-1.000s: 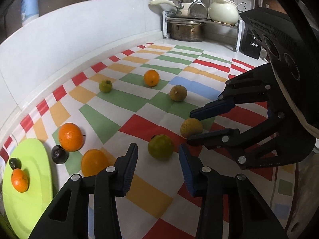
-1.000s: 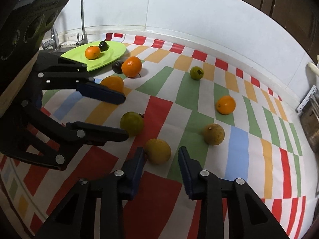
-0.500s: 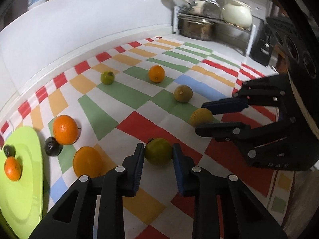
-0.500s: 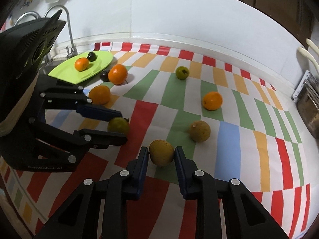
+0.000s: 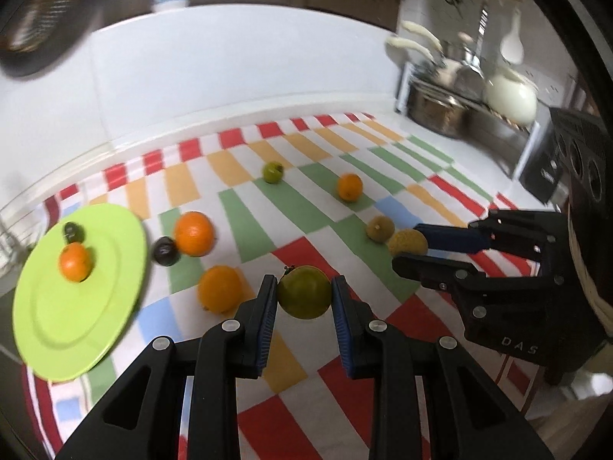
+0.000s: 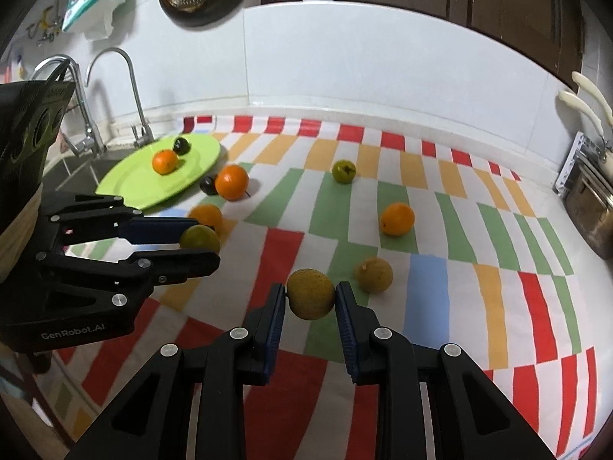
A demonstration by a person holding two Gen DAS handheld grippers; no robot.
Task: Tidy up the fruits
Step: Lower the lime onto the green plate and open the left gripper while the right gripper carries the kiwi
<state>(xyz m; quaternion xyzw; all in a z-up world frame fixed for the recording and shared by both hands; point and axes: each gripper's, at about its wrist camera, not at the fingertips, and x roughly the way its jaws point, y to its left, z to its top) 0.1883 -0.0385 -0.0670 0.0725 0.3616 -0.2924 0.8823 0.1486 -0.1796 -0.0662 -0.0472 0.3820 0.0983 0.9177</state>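
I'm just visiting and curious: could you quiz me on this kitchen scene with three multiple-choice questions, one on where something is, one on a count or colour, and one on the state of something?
1. Where is the small dark fruit lying nearest the tap?
A. on the green plate
B. on the cloth
C. in the sink

2. How many fruits lie on that plate?
A. one
B. two
C. four

3. What is the left gripper doing?
A. hanging open
B. gripping a green fruit
C. gripping a spoon

Answers:
1 A, it sits inside the plate's rim.
2 B, a small orange and the dark fruit.
3 B, both pads press the fruit's sides.
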